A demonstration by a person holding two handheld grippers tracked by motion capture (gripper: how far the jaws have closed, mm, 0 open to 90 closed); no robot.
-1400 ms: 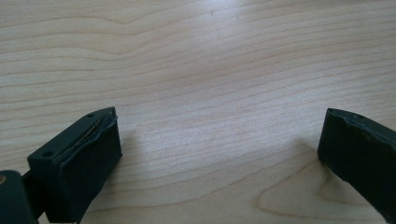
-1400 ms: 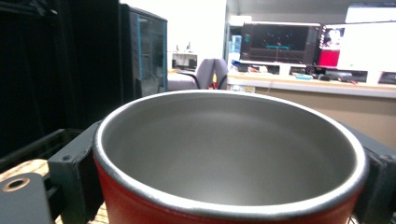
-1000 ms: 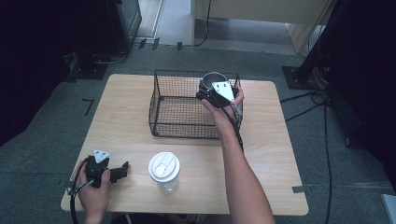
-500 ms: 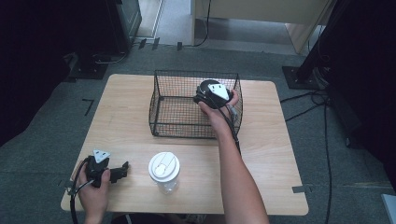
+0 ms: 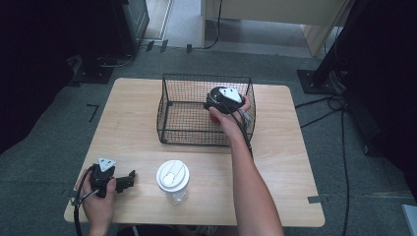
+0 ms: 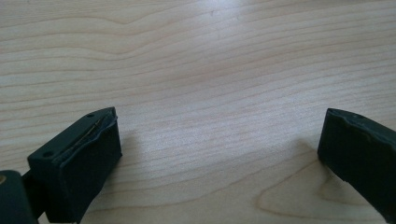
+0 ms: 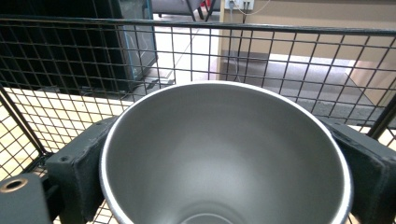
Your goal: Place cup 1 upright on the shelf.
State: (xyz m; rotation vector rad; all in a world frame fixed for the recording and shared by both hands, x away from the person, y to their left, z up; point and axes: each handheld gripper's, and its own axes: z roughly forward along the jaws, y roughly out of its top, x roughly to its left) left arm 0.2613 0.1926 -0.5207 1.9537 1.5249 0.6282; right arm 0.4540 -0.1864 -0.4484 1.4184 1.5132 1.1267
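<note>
Lowering the steel cup (image 7: 224,154) inside the wire basket (image 5: 169,115), upper centre of frame, keep your right claw (image 5: 223,101) level. Its jaws, just easing apart, flank the cup; your left claw (image 5: 129,178) rests wide open and empty on the table (image 5: 295,172).

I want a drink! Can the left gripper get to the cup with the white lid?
Probably yes. The left gripper rests open on the table, and the lidded cup stands just beside it with bare wood between them.
</note>
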